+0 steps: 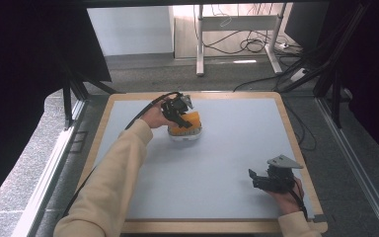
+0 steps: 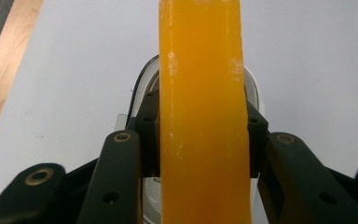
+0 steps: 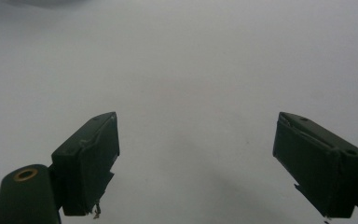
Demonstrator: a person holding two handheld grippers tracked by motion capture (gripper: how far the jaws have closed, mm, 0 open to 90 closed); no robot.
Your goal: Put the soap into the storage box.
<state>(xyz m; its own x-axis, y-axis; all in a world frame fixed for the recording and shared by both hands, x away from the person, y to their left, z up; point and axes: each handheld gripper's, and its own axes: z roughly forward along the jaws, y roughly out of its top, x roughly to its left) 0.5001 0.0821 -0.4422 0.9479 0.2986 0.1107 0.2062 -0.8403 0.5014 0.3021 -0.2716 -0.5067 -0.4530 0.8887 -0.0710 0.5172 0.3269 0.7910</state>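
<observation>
Left gripper (image 1: 181,114) out over the far-left part of the table (image 1: 227,148), jaws clamped tight on either side of an orange slab (image 2: 204,121). Seen along the jaws in the left gripper view: slab standing on edge, glossy, running from the bottom of the frame to the top, black jaw pads pressed flat against both its faces. Just behind it, a white rounded object (image 2: 142,86) peeking out on each side. From the high view, same orange piece (image 1: 186,123) sitting on top of a white base (image 1: 183,137), which rests on the pale mat. Cream sleeve (image 1: 113,177) stretching up from the bottom edge to that hand.

Right gripper (image 1: 264,180) down at the near-right corner, well apart from the orange piece, held low over the mat. Jaws spread wide, nothing between them (image 3: 196,158), just bare pale surface beyond. Grey three-cornered plate (image 1: 284,162) on top.
</observation>
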